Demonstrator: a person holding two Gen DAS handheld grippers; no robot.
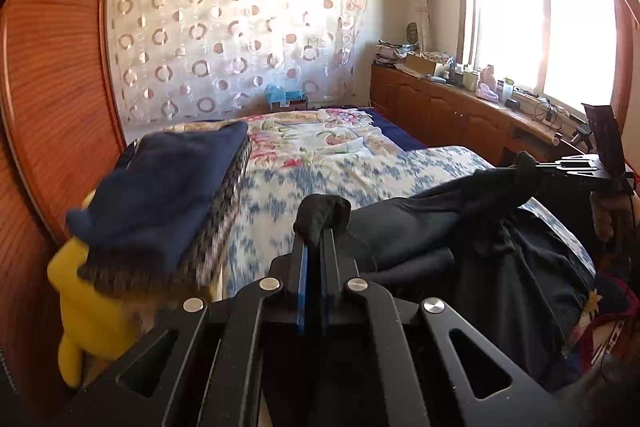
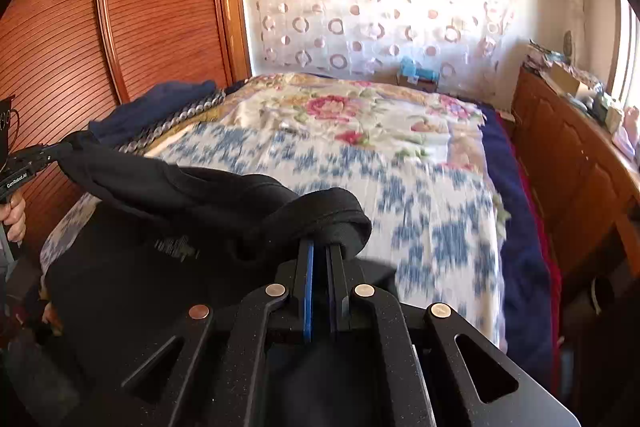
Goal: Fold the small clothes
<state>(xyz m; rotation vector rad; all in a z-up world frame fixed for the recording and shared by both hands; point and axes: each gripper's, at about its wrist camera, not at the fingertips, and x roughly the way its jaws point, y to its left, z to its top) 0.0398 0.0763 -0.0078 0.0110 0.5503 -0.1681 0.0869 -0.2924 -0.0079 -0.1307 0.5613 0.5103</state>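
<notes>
Between the jaws of the left gripper point(image 1: 316, 227) sat a bunched knob of the black garment point(image 1: 460, 227). The two blue-lined fingers were pinched nearly together on the cloth, with only a sliver of gap further back. Same deal on the other side: the right gripper point(image 2: 326, 239) was clamped on a thick hemmed edge of that garment, and the fabric rolled over the fingertips like a cuff.

Stretching out from each pair of jaws, the cloth ran sideways to the opposite gripper, so the piece was held up by two points along one edge. The rest sagged below and behind the jaws in a dark heap at the near end of the bed point(image 1: 360, 163). It looked held up rather than laid flat, with no crease in it that I could make out.

Ahead of the jaws, the blue-and-white patterned bedspread was open. Off to the left of the left jaws was a stack with a navy folded piece point(image 1: 168, 187) on top, which sat on something yellow point(image 1: 84, 307).

Progress-wise, my guess was that at least one item was already folded and stacked, while the black one was only at the start: gripped and lifted, with spreading and all the folds left to do.
</notes>
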